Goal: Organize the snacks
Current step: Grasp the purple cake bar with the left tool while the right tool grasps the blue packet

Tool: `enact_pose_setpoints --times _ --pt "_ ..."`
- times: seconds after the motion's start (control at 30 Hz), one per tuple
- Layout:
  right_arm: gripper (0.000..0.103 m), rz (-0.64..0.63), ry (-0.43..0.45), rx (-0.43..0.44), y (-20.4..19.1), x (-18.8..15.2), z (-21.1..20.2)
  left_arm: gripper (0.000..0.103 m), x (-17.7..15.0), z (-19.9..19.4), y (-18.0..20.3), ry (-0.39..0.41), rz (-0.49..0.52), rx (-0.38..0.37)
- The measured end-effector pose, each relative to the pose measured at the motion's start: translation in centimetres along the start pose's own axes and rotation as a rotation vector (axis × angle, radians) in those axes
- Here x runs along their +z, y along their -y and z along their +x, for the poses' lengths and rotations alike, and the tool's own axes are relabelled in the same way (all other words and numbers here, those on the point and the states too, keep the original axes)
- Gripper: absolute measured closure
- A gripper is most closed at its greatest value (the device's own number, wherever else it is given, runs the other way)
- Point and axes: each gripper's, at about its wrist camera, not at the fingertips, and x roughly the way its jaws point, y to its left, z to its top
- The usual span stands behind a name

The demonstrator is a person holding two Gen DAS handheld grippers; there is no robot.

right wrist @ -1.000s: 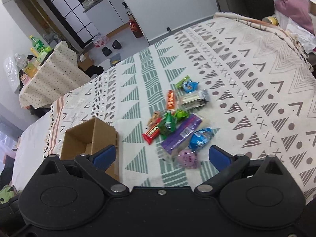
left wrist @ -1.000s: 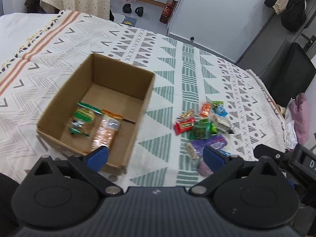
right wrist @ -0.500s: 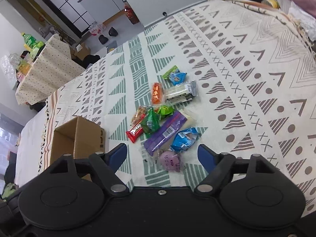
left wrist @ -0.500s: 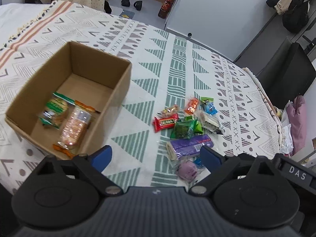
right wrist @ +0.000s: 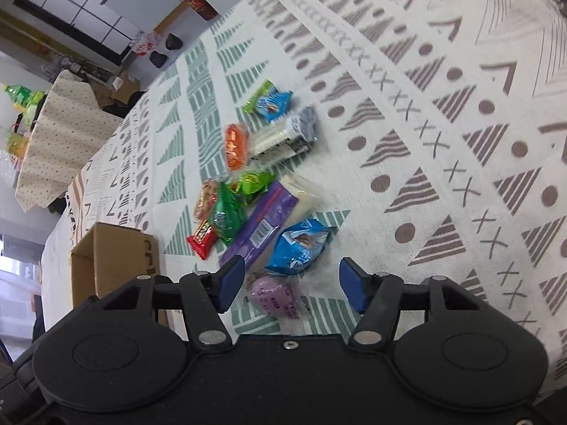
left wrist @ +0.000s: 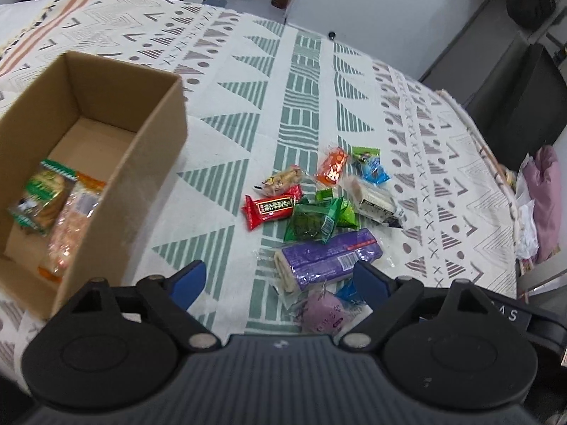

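Note:
A pile of wrapped snacks lies on the patterned cloth: a purple bar (left wrist: 327, 258) (right wrist: 258, 226), a red bar (left wrist: 271, 209) (right wrist: 202, 239), a green pack (left wrist: 312, 221) (right wrist: 226, 217), an orange pack (left wrist: 331, 168) (right wrist: 235, 145), a blue pack (right wrist: 299, 246) and a pink round pack (left wrist: 324, 313) (right wrist: 273, 297). A cardboard box (left wrist: 149, 163) (right wrist: 113, 258) at the left holds two snack packs (left wrist: 46, 194). My left gripper (left wrist: 280, 281) is open and empty above the purple bar. My right gripper (right wrist: 290, 283) is open and empty over the blue and pink packs.
The patterned cloth (left wrist: 301, 81) covers a bed-like surface. A black chair (left wrist: 517, 95) and pink clothes (left wrist: 542, 194) stand at the right edge. A covered table (right wrist: 60, 131) with bottles and floor clutter lie beyond the far edge.
Both grippers have moved in closer over the snack pile. In the left view the box has slid to the left. Both stay open and empty.

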Motion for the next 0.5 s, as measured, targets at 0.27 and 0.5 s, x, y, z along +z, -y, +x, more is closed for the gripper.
enact_pose_setpoints --times 0.27,0.5 --pt "0.043 0.066 -0.040 0.002 1.3 1.2 2.6 0.013 0.5 3.6 0.2 -0.077 0.033 0.012" --pt "0.053 0.092 -0.074 -0.006 1.8 1.3 5.0 0.013 0.5 5.7 0.5 -0.106 0.087 0.023"
